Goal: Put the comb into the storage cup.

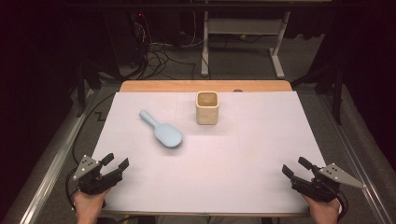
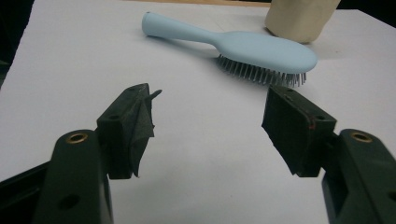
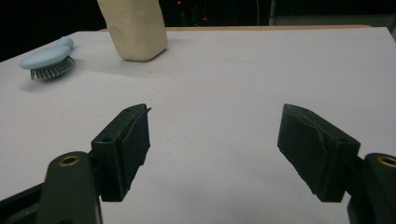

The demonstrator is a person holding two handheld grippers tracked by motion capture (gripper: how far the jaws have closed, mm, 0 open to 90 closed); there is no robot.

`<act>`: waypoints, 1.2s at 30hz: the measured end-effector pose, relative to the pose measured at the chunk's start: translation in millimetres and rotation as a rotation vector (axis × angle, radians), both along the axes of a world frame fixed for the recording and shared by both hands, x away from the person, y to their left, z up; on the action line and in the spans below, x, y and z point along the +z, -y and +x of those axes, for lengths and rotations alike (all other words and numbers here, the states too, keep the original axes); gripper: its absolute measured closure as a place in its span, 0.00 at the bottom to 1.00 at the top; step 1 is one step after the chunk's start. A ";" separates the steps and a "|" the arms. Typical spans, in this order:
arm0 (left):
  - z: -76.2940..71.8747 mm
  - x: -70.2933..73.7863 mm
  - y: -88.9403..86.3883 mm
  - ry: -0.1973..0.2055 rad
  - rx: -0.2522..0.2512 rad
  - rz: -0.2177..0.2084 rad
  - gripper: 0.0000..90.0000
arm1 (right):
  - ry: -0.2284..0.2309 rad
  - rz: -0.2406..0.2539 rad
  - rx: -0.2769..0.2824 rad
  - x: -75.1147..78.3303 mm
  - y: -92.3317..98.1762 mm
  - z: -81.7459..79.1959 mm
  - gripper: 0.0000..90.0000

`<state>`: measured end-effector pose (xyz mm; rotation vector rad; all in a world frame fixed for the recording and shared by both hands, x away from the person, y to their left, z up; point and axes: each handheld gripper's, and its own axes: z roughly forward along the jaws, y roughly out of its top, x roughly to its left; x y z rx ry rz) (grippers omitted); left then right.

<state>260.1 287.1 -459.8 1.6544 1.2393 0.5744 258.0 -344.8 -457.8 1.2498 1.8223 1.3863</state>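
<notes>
Light-blue plastic hairbrush [image 1: 161, 130], bristles down on the white table cover [image 1: 210, 177], handle angled toward the far left; just to its right, apart from it, an upright cream square cup [image 1: 207, 107], open mouth up. Left gripper [image 1: 113, 164] at the near-left corner, jaws spread, nothing between them, aimed toward the brush as seen from the left gripper view [image 2: 233, 49]. Right gripper [image 1: 294, 167] at the near-right corner, jaws likewise spread and empty, well apart from both objects.

Likely work in hand: picking up the brush, perhaps for standing in the cup.

Risks, as a judgement:
- Smooth, rounded brush back and a tapering handle: a pinch across the head likely to slip or squirt out.
- Low-lying handle close to the cover: jaws coming in too steep may scrape the sheet or push the brush away instead of closing on it.
- Off-centre grip on the handle end: heavy head drooping and swinging.
- Cup light and standing free: a nudge from the brush head could tip or slide it.
</notes>
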 end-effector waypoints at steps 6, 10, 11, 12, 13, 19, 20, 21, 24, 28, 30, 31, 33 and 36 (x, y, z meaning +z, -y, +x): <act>4.1 1.4 3.4 0.012 0.000 0.015 0.36 | 0.003 0.003 0.006 -0.2 0.3 0.3 0.29; 4.5 5.2 5.1 0.018 0.007 0.013 0.35 | -0.016 -0.011 0.004 -1.5 -0.2 0.5 0.29; 4.9 5.9 5.6 0.016 0.007 0.018 0.35 | -0.022 -0.019 0.009 -1.8 -0.8 0.4 0.29; 5.6 6.3 6.2 0.014 0.006 0.023 0.35 | -0.024 -0.024 0.015 -2.1 -1.7 0.5 0.29; 7.5 6.8 8.0 0.012 0.002 0.028 0.35 | -0.027 -0.032 0.025 -2.3 -3.4 0.9 0.29; 13.7 9.8 16.4 0.008 -0.027 0.053 0.35 | -0.038 -0.045 0.045 -3.0 -6.4 1.8 0.30; 15.2 10.4 18.7 0.010 -0.028 0.056 0.35 | -0.037 -0.043 0.047 -2.8 -6.2 1.7 0.29; 17.3 11.1 21.2 0.012 -0.033 0.061 0.36 | -0.033 -0.038 0.046 -2.7 -5.6 1.5 0.30; 23.4 12.9 29.2 0.011 -0.054 0.067 0.36 | -0.032 -0.037 0.043 -2.7 -4.5 1.7 0.30; 27.2 14.0 33.9 0.012 -0.065 0.072 0.36 | -0.030 -0.034 0.043 -2.5 -4.5 1.5 0.30; 29.6 14.2 35.8 0.010 -0.068 0.070 0.37 | -0.029 -0.033 0.044 -2.5 -4.6 1.5 0.30; 30.8 14.2 36.4 0.005 -0.069 0.071 0.37 | -0.028 -0.030 0.044 -2.4 -4.5 1.3 0.30; 32.6 14.3 37.1 0.004 -0.067 0.074 0.37 | -0.029 -0.031 0.042 -2.5 -4.4 1.4 0.30; 34.6 14.9 36.6 0.004 -0.066 0.065 0.37 | -0.030 -0.032 0.042 -2.5 -4.5 1.5 0.29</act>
